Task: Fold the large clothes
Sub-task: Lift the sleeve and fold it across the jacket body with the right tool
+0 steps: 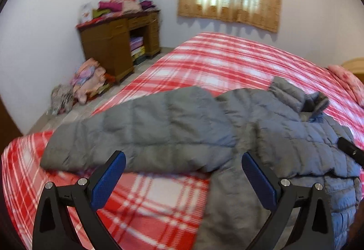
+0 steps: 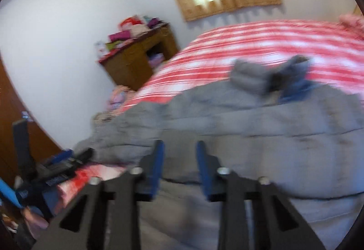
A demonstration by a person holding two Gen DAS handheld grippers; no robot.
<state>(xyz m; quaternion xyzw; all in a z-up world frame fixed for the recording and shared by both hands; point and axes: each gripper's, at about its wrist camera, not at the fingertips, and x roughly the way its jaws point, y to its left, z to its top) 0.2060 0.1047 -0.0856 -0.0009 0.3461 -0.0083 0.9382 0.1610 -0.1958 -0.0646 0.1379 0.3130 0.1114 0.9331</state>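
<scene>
L gripper (image 1: 183, 164): jaws spread wide, nothing between them, hovering just over the near edge of the sleeve (image 1: 136, 134). R gripper (image 2: 179, 154): jaws partly apart, no cloth pinched as far as blur allows, over the jacket body. Grey puffer jacket (image 1: 261, 127) lies spread on the plaid bed (image 1: 204, 61), sleeve out to the left, collar (image 1: 289, 93) toward the far side. Looks light, puffy, soft, shell prob slippery, so thin pinches may slide. Best grab pts: sleeve cuff and hem edge, biting at quilt seams. Desk (image 1: 118, 45) w/ clothes at wall.
</scene>
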